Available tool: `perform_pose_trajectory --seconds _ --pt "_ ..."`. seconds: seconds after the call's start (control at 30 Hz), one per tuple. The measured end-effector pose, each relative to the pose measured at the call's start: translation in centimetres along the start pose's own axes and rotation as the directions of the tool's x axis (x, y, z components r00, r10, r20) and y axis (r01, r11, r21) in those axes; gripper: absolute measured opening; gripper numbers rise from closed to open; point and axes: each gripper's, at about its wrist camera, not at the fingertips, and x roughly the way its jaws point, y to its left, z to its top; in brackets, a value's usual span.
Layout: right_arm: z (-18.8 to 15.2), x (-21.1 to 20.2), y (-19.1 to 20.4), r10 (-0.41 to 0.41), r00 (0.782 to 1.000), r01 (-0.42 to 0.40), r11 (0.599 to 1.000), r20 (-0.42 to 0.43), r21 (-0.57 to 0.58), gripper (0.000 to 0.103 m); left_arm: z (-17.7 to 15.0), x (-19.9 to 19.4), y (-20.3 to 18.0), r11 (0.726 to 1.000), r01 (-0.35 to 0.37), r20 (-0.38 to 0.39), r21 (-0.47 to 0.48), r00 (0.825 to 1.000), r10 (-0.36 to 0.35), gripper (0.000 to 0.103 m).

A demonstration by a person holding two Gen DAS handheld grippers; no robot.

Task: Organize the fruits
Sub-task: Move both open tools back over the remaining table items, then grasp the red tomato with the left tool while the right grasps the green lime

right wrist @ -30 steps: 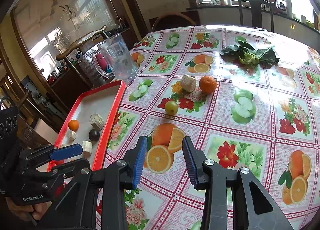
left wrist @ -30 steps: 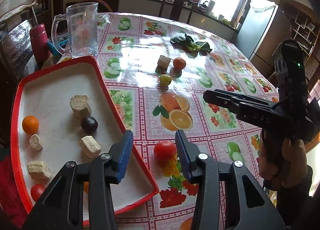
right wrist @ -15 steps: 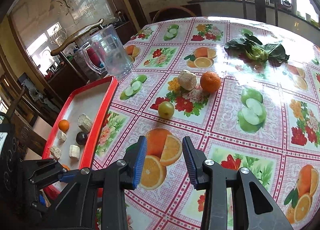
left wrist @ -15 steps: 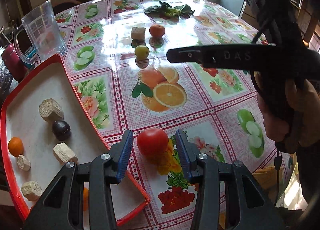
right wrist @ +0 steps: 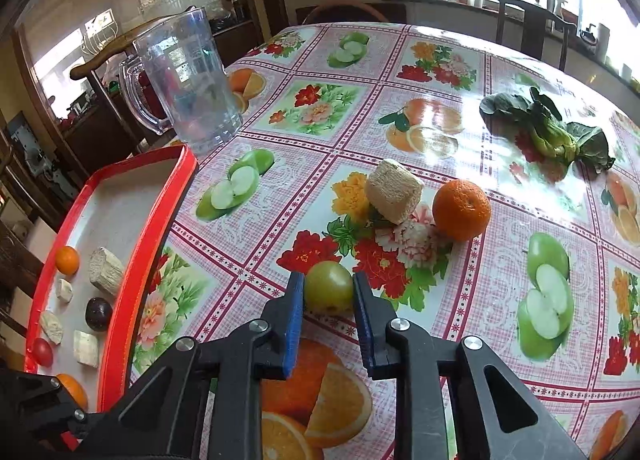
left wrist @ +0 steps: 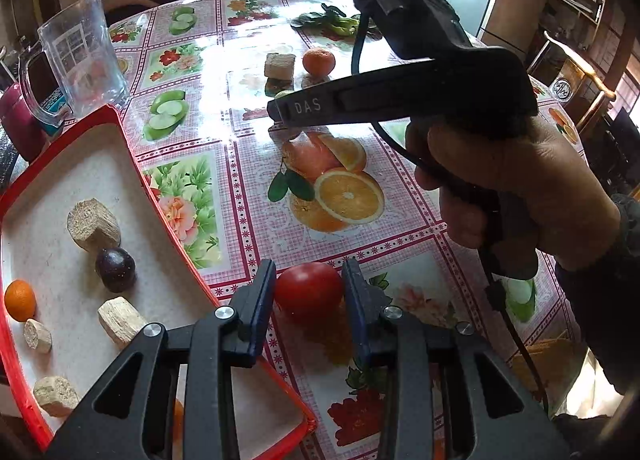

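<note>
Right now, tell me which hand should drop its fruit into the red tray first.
Left. The left gripper is closed on the red tomato right beside the red tray edge. The right gripper clamps the green fruit farther out on the tablecloth, so its carry is likely longer.

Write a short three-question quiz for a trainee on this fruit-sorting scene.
1. True or false: the left tongs are closed on the round red tomato.
2. Which item sits between the right tongs?
A. bright orange mandarin
B. small round green fruit
C. dark purple plum
3. Fill in: the plum lies in the red-rimmed ____.

Key: 1 true; 2 B; 3 tray.
</note>
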Motion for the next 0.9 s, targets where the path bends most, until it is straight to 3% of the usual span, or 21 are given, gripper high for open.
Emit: perform_pose_trajectory --seconds 0.3,0.6,0.9 --pt "-3.6 -5.6 0.0 0.078 0.996 -0.080 0.996 0.042 0.044 0.024 0.0 -2.1 1.8 0.992 0.050 0.079 -0.113 0.996 -0.042 0.031" --pt "-6.4 -9.0 2.3 0.146 0.987 -0.149 0.987 0.065 0.052 0.024 -0.4 -5.2 3.5 0.982 0.039 0.159 -0.187 0.987 -0.009 0.031" --pt "-6.9 -10.7 5.9 0.201 0.976 -0.202 0.979 0.082 0.003 0.024 -1.8 -7.0 5.5 0.968 0.023 0.190 -0.251 0.981 0.026 0.031"
